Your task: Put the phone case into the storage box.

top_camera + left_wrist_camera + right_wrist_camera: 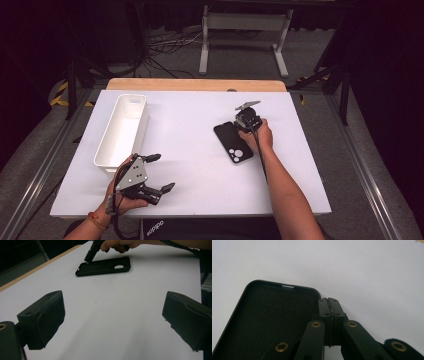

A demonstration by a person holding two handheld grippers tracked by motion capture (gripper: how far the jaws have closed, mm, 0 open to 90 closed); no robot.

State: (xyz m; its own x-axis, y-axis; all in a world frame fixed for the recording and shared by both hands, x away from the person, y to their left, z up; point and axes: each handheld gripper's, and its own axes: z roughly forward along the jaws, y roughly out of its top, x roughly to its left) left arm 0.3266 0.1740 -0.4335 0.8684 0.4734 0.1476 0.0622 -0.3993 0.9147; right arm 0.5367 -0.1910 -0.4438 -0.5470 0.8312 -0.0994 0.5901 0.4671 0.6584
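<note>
So far, very little seems settled: the flat black rubbery phone case with a round camera cutout (pixel 233 142) is lying open side up on the white table (pixel 190 170), right of the middle and nearer the far edge, well apart from the long white plastic bin (pixel 122 129) standing empty along the left edge. The right claw (pixel 243 121) is pointing down with its jaws pressed together on nothing, its tip sitting just beside the far corner of the case, seemingly touching the rim (pixel 318 296); I judge it is nudging or lining up the case rather than gripping it. The left claw (pixel 161 172) is hovering near the front left corner, jaws spread wide and holding nothing. If the bin is where the case is going, picking it up, carrying it across and dropping it in are all left to do.
</note>
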